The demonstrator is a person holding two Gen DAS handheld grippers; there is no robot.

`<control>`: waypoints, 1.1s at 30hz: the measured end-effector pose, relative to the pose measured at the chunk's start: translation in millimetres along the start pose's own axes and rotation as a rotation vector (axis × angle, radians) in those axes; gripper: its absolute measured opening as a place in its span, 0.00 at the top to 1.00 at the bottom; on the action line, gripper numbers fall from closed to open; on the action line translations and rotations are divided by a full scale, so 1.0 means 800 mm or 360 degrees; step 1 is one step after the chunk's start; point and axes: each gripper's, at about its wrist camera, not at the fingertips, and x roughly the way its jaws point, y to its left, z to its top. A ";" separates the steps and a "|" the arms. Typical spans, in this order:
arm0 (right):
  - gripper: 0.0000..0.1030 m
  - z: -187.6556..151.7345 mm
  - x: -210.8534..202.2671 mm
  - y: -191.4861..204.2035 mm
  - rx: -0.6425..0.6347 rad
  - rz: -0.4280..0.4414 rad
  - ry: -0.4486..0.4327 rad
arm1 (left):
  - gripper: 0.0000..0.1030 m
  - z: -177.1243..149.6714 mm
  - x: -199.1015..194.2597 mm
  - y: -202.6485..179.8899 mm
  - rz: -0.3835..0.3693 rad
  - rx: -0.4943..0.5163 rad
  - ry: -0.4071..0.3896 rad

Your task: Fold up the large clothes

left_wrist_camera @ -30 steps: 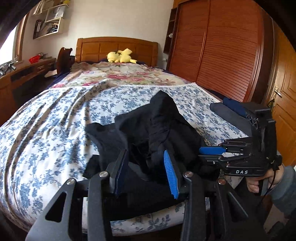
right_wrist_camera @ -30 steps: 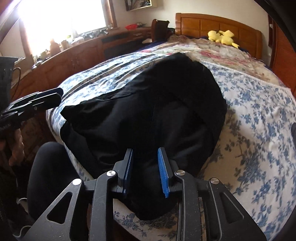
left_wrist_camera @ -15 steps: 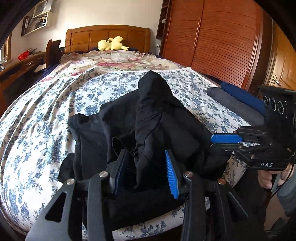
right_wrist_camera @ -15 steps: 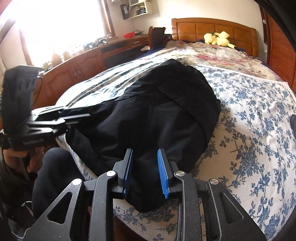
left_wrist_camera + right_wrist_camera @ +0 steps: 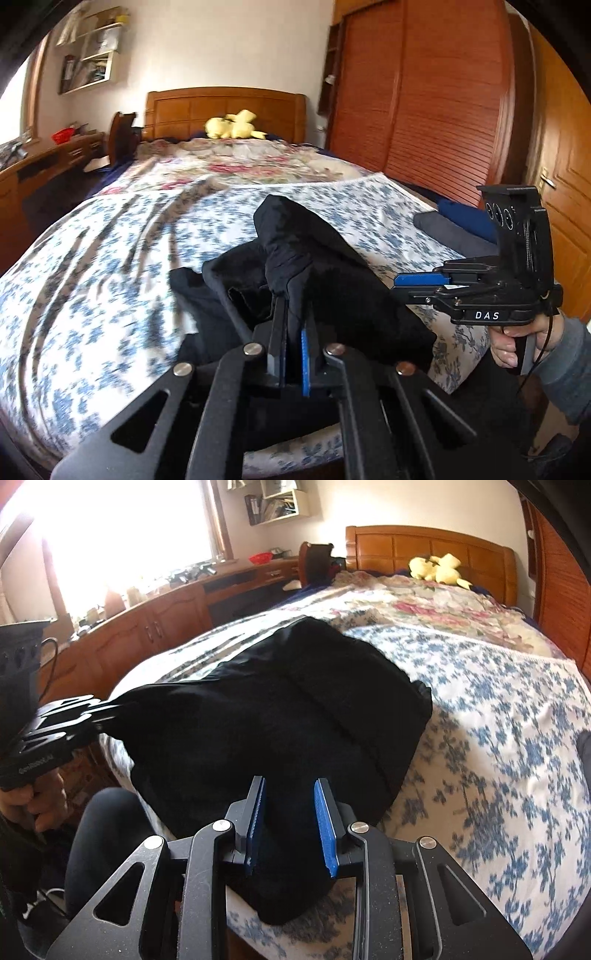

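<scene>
A large black garment (image 5: 325, 280) lies bunched on the near end of the bed, also filling the middle of the right wrist view (image 5: 295, 716). My left gripper (image 5: 293, 354) is shut on a fold of the garment and lifts it into a peak; it shows at the left edge of the right wrist view (image 5: 88, 712), pinching the cloth. My right gripper (image 5: 291, 827) is open, its blue pads on either side of the garment's near edge. It shows from the side in the left wrist view (image 5: 417, 284), just right of the cloth.
The bed (image 5: 92, 266) has a blue floral cover. Folded dark clothes (image 5: 454, 229) lie at its right edge. A yellow plush toy (image 5: 232, 127) sits by the headboard. A wooden wardrobe (image 5: 436, 103) stands to the right, a wooden desk unit (image 5: 147, 627) to the left.
My left gripper has closed on a fold of the black garment and pulled it up and taut. My right gripper has stayed open at the garment's near edge.
</scene>
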 end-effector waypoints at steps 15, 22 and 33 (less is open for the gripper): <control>0.75 -0.026 0.082 0.026 -0.0163 0.0006 0.0238 | 0.96 -0.100 0.012 0.056 0.0151 -0.0187 0.0202; 0.74 -0.029 0.076 0.021 -0.0159 0.0021 0.0236 | 0.91 -0.096 0.004 0.056 0.0177 -0.0203 0.0197; 0.65 0.030 0.057 -0.022 -0.0151 -0.0064 0.0098 | 0.72 -0.091 -0.030 0.058 0.0335 -0.0151 0.0234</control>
